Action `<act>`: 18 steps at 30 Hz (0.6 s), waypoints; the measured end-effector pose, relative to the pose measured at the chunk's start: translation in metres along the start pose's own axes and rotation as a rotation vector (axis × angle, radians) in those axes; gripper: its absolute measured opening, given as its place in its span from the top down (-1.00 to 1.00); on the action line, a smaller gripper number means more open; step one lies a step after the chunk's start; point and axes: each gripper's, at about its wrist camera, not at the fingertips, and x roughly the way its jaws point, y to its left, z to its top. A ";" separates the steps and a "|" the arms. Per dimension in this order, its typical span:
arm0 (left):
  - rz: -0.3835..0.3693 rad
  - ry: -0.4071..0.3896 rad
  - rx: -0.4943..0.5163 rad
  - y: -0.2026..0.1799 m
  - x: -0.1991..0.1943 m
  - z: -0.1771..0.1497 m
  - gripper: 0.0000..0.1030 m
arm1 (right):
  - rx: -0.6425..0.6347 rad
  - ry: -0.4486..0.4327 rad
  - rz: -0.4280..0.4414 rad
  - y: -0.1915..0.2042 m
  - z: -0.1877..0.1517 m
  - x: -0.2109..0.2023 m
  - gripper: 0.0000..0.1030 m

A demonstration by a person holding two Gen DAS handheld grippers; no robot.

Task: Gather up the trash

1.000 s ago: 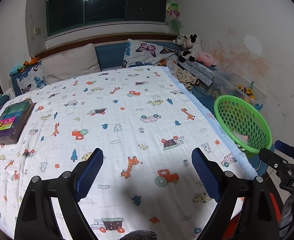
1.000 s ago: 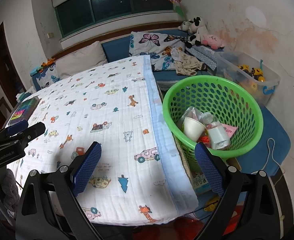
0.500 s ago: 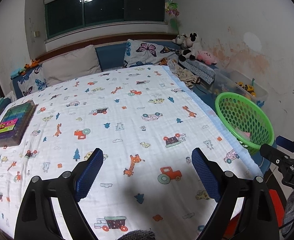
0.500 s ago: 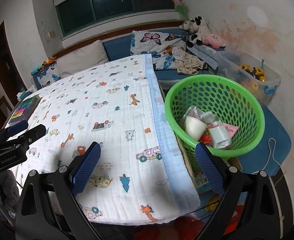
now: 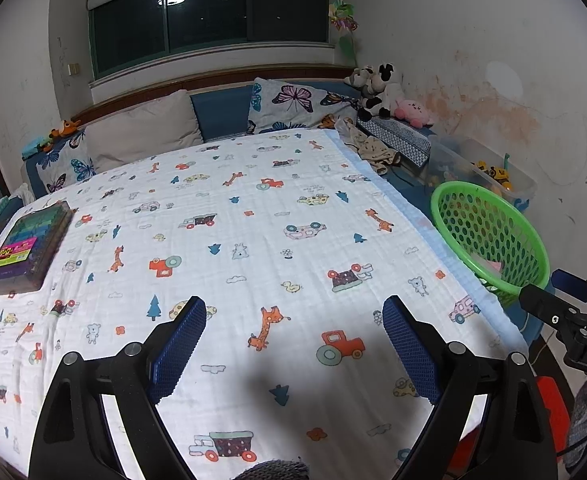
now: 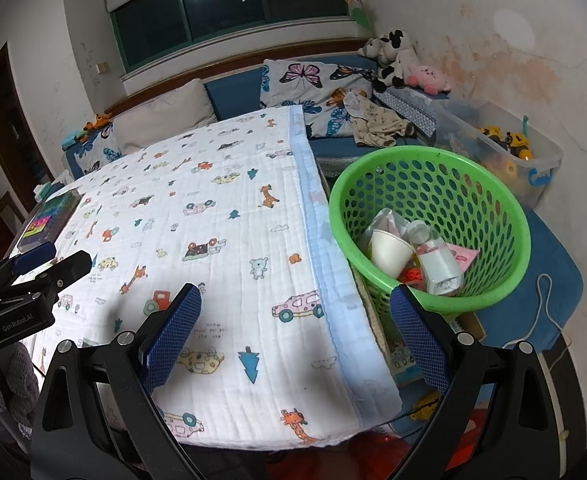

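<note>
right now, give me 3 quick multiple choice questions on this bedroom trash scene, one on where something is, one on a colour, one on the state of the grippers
1. Where is the paper cup?
A. on the blanket
B. inside the basket
C. in the clear toy bin

2. What colour is the basket?
A. green
B. red
C. white

3. How do the left gripper and the right gripper stand?
A. both open and empty
B. both shut on trash
C. only the left holds a cup

Answers:
1. B, the cup lies among the other trash within the basket's wall.
2. A, its perforated wall is bright green.
3. A, each pair of blue pads stands wide apart with nothing between.
</note>
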 end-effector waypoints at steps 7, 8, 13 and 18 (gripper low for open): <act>0.001 -0.001 0.001 0.001 0.000 -0.001 -0.68 | 0.000 0.001 0.002 -0.001 0.000 0.001 -0.84; 0.002 -0.001 0.001 0.002 0.000 -0.002 -0.68 | 0.001 0.001 0.001 0.000 -0.001 0.001 -0.84; 0.003 0.002 0.000 0.001 0.000 -0.001 -0.68 | 0.001 0.002 0.002 -0.001 0.001 0.001 -0.84; 0.003 0.003 0.000 0.004 0.001 -0.003 -0.68 | 0.002 0.003 0.004 -0.001 0.000 0.001 -0.84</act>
